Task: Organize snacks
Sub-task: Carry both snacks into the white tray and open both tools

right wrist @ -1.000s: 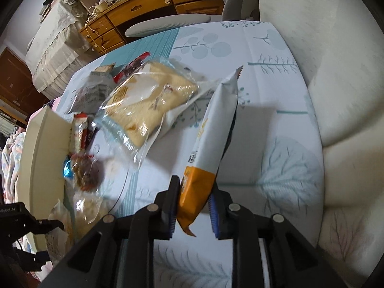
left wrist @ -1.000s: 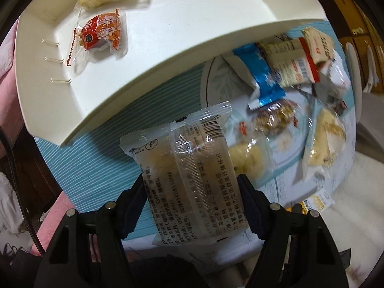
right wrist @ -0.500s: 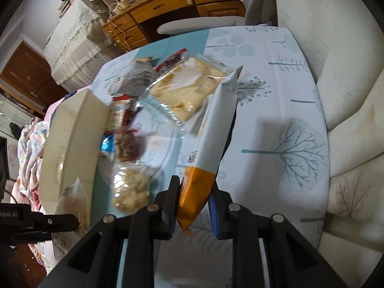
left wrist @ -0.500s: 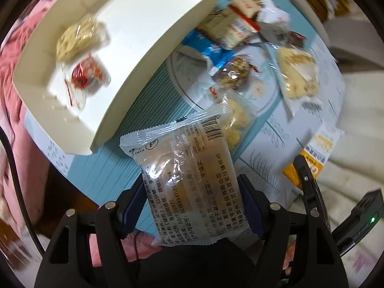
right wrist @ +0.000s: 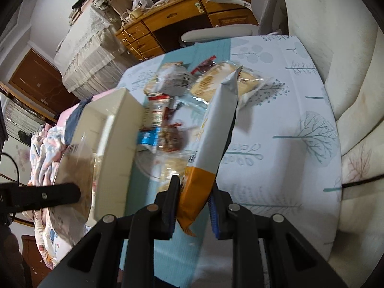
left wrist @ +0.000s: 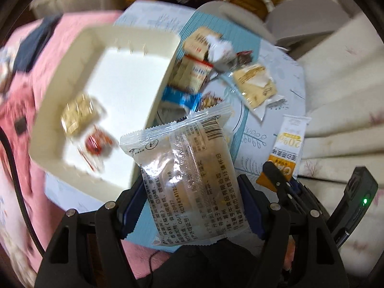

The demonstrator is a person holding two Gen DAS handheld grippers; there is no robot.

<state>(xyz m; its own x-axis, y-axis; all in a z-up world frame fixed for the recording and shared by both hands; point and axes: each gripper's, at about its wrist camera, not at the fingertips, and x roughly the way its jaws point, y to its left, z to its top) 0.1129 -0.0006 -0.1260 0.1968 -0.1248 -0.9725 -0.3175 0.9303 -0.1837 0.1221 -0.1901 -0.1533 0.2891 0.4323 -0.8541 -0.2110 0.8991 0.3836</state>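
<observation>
My left gripper (left wrist: 189,204) is shut on a clear snack packet (left wrist: 189,168) with printed text, held in the air beside the white box (left wrist: 124,76). The box holds a pale cracker packet (left wrist: 80,110) and a red-wrapped snack (left wrist: 96,141). My right gripper (right wrist: 194,196) is shut on a white and orange sachet (right wrist: 211,132), held upright above the table; the sachet also shows in the left wrist view (left wrist: 286,148). Several loose snacks (left wrist: 216,72) lie on the tablecloth right of the box.
The white box (right wrist: 117,144) stands at the table's left edge, over a pink bedspread (left wrist: 31,72). A cream sofa (right wrist: 355,96) borders the table on the right. A wooden desk (right wrist: 192,12) and a chair (right wrist: 220,31) stand behind.
Both grippers have risen and pulled back from the table with their packets still held. The white box now appears farther off and to the left in the left wrist view.
</observation>
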